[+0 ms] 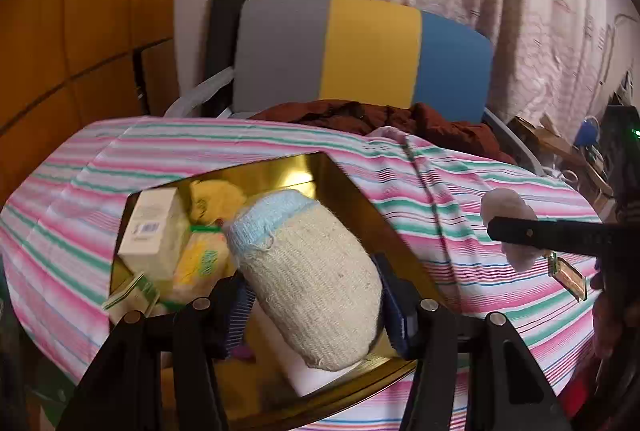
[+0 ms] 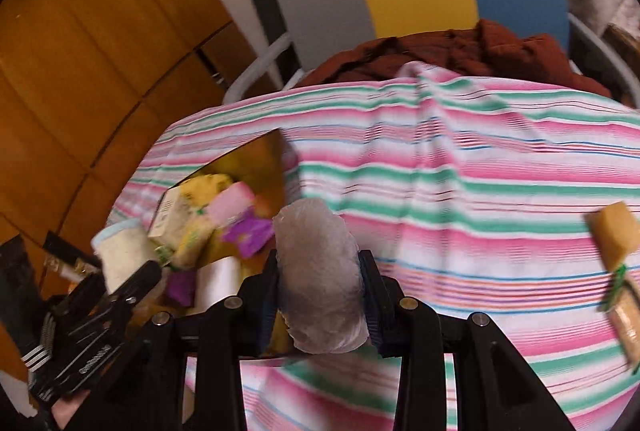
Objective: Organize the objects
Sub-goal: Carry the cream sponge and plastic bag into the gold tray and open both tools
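Surface: striped cloth [image 2: 480, 167]
My left gripper [image 1: 312, 299]: clamps knitted sock [image 1: 308, 279] over gold box [image 1: 280, 171]
My right gripper [image 2: 320, 283]: clamps pale wad [image 2: 320, 271]

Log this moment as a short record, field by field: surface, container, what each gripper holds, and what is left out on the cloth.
surface: striped cloth, pink, green and white
container: gold box, open, already holding several items
left gripper: shut on knitted sock, cream with a pale blue cuff, over the box
right gripper: shut on crumpled plastic wrap, beside the box edge
left out: yellow sponge on the cloth
behind: chair with brown garment
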Action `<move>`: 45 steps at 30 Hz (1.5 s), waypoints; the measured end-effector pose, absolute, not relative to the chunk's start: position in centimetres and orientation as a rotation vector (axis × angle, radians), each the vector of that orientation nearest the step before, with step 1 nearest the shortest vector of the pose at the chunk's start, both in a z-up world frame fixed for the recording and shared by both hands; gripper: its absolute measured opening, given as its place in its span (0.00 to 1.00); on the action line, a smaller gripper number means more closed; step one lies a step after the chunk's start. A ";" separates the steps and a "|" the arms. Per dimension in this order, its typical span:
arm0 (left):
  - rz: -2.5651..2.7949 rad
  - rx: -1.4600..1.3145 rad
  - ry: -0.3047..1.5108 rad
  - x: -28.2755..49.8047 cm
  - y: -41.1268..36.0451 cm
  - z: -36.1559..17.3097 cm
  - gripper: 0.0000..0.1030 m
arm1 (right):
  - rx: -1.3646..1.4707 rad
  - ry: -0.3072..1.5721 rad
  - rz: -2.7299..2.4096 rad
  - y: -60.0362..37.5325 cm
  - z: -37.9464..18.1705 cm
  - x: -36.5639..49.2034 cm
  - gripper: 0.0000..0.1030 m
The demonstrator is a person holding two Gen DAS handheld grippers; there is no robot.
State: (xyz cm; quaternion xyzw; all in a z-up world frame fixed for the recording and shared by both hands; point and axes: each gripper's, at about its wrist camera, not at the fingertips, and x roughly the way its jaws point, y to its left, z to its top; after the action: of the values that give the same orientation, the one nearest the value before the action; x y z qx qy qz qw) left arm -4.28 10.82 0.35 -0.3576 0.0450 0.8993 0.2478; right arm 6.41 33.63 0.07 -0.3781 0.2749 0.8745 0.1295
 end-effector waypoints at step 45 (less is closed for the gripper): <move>2.552 -1.056 0.071 -7.7 8.1 -0.9 0.58 | -1.274 0.576 2.610 25.0 -3.2 0.9 0.60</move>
State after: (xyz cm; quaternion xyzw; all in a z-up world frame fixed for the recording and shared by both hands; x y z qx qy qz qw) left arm -7.74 8.13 -0.95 -0.3754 0.0253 0.9072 0.1883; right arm 0.95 24.96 -3.24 -0.4286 0.1938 0.8779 0.0900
